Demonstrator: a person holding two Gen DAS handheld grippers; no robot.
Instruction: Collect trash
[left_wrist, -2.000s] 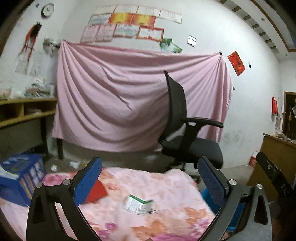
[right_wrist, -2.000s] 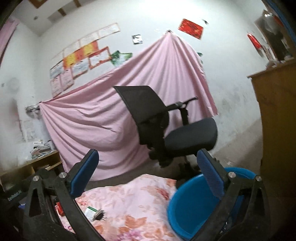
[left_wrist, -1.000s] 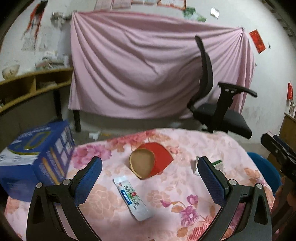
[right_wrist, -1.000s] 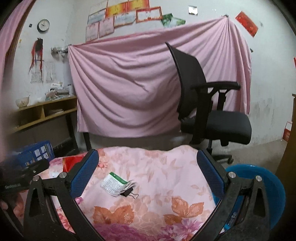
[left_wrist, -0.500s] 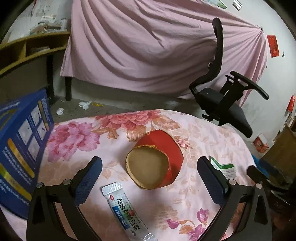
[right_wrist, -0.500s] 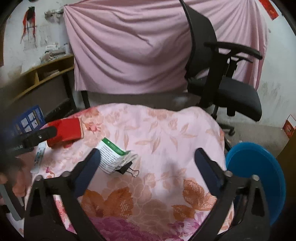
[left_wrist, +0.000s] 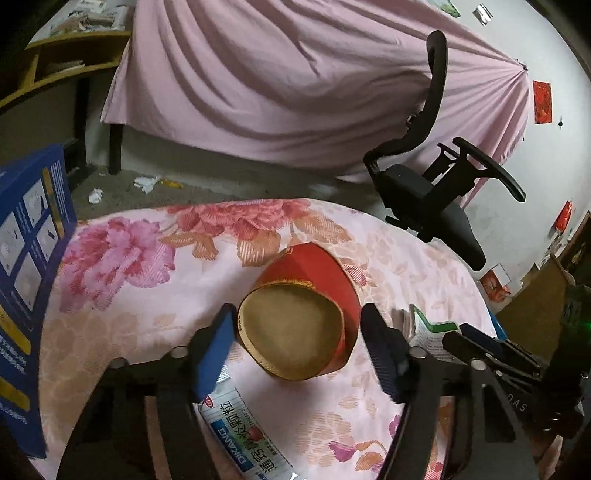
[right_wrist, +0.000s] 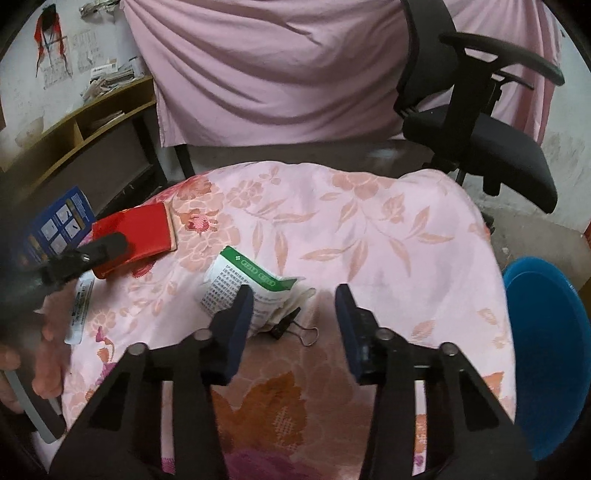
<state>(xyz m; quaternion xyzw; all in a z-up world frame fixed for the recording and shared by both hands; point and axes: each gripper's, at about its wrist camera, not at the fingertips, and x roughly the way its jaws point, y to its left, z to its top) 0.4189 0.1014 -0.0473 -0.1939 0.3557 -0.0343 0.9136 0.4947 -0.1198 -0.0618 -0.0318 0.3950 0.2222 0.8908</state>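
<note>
Trash on a floral-covered table (right_wrist: 388, 229): red paper cup (left_wrist: 306, 317), lying on its side, open mouth turned toward the left wrist camera, long axis running away from the viewer and slightly rightward. Left gripper (left_wrist: 297, 347) straddling the cup's mouth, jaws just narrowed from wide, left pad seemingly at the rim, right pad just beside the red wall; contact on both sides not certain, so not yet a firm grasp. Squeeze direction across the cup's width, at right angles to its long axis. White-and-green leaflet packet (right_wrist: 243, 288), bound by a black binder clip (right_wrist: 291, 326), lying ahead of the right gripper (right_wrist: 293, 317), partly behind its left pad; clip between the jaws, packet offset to the left. Right jaws likewise just narrowed, parted, pressing on nothing visible. Packet's long axis diagonal, green end pointing up-right. White-and-blue sachet (left_wrist: 243, 428) under the left gripper, nearer than the cup. Blue basin (right_wrist: 546, 354) beyond the table's right edge, nearer the right hand; probable destination.
</note>
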